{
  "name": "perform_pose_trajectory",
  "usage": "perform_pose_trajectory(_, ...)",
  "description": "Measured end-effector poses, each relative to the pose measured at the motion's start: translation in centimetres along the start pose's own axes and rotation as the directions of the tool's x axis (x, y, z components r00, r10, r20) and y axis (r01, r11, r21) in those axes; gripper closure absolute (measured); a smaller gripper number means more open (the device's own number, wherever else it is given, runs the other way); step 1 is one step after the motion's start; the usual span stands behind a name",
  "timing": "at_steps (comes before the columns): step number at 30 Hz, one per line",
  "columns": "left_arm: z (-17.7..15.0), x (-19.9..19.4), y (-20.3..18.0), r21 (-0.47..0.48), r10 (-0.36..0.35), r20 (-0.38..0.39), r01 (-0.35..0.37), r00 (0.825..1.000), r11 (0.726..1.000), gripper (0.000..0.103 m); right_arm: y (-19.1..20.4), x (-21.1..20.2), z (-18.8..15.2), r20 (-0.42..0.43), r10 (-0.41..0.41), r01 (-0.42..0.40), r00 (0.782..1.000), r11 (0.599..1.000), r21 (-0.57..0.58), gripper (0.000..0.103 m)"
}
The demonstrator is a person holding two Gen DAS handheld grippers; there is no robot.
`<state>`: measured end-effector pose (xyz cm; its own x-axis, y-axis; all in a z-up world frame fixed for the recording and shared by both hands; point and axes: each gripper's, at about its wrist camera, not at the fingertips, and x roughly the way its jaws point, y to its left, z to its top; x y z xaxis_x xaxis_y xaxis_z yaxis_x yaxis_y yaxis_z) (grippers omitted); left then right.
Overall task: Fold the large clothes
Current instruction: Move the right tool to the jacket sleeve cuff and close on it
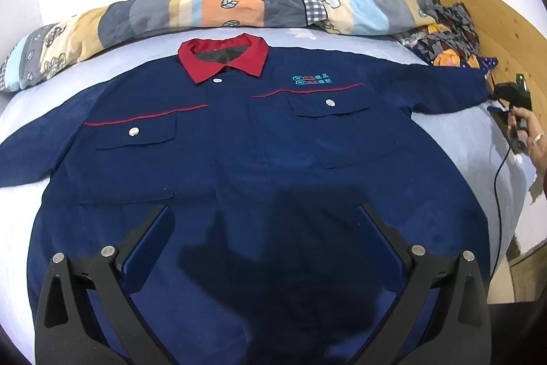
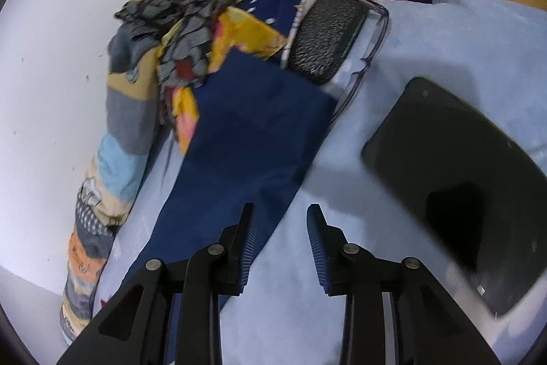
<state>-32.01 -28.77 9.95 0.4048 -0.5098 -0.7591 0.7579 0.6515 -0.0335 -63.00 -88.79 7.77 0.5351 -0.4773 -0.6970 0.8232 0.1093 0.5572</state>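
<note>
A navy work shirt (image 1: 239, 139) with a red collar (image 1: 222, 59) lies flat, front up, on a pale blue bed sheet (image 1: 444, 132), sleeves spread. My left gripper (image 1: 265, 211) is open wide and hovers over the shirt's lower hem area. My right gripper (image 2: 280, 214) is open, its fingers just above the sheet beside the shirt's sleeve (image 2: 246, 132); the left fingertip overlaps the sleeve's edge. In the left wrist view the right gripper (image 1: 512, 94) is at the far end of that sleeve, held by a hand.
A rolled patchwork quilt (image 1: 222, 9) lies along the wall behind the collar. A heap of patterned clothes (image 2: 205, 5) and a clear bag with a dark item (image 2: 324, 33) sit at the sleeve's end. A black tablet (image 2: 461, 190) lies on the sheet to the right. Wooden headboard (image 1: 478, 9) behind.
</note>
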Motion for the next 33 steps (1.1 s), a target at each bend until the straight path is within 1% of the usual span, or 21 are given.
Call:
perform_pose_trajectory(3,0.0,0.3,-0.2,0.006,-0.005,-0.009,0.005,1.000,1.000,0.000,-0.5,1.3,0.7,0.003,0.000,0.000,1.000,1.000,0.006,0.070)
perform_pose_trajectory(5,0.0,0.5,-0.3,0.005,-0.011,-0.017,0.011,1.000,1.000,0.000,-0.6,1.8,1.1,0.023,0.012,-0.012,1.000,1.000,0.003,0.070)
perform_pose_trajectory(7,-0.1,0.6,-0.4,0.005,-0.011,-0.024,0.011,1.000,1.000,0.000,-0.4,2.3,1.4,0.032,0.005,-0.005,0.999,1.000,-0.006,0.070)
perform_pose_trajectory(10,-0.2,0.7,-0.5,0.011,-0.008,-0.026,0.008,1.000,1.000,0.000,-0.8,3.5,2.0,0.037,0.010,-0.011,0.999,1.000,0.016,0.070)
perform_pose_trajectory(12,-0.3,0.9,-0.6,0.017,-0.003,-0.029,0.003,1.000,1.000,0.000,-1.3,4.0,2.2,0.047,0.030,-0.032,0.998,0.999,0.034,0.073)
perform_pose_trajectory(13,-0.3,1.0,-0.6,0.017,-0.002,-0.033,0.002,0.999,1.000,0.000,-1.5,4.3,2.2,0.056,0.052,-0.055,0.997,0.998,0.041,0.075)
perform_pose_trajectory(14,-0.3,1.1,-0.6,0.017,-0.002,-0.037,0.003,0.999,1.000,0.000,-1.4,4.4,2.2,0.064,0.058,-0.061,0.996,0.997,0.036,0.074)
perform_pose_trajectory(15,-0.4,1.3,-0.6,0.017,-0.005,-0.042,0.006,0.999,1.000,0.000,-1.0,4.4,2.2,0.070,0.062,-0.063,0.996,0.998,0.016,0.078)
perform_pose_trajectory(16,-0.4,1.3,-0.7,0.018,-0.006,-0.045,0.007,0.999,1.000,0.000,-0.5,4.3,2.1,0.077,0.055,-0.054,0.996,0.999,-0.007,0.089)
perform_pose_trajectory(19,-0.3,1.2,-0.8,0.024,-0.003,-0.035,0.004,0.999,1.000,0.000,0.8,2.9,1.6,0.119,0.065,-0.058,0.991,0.997,-0.059,0.091)
perform_pose_trajectory(24,-0.3,0.8,-0.7,0.019,-0.006,-0.028,0.006,1.000,1.000,0.000,2.1,0.1,1.4,0.160,0.105,-0.094,0.982,0.993,-0.076,0.092)
perform_pose_trajectory(27,-0.3,0.2,-0.5,0.018,-0.005,-0.014,0.005,1.000,1.000,0.000,3.9,-2.1,1.4,0.178,0.142,-0.125,0.974,0.987,-0.106,0.092)
perform_pose_trajectory(33,-0.3,-0.7,0.4,0.001,0.011,0.010,-0.011,1.000,1.000,0.000,8.0,-6.9,2.1,0.223,0.193,-0.161,0.956,0.975,-0.153,0.092)
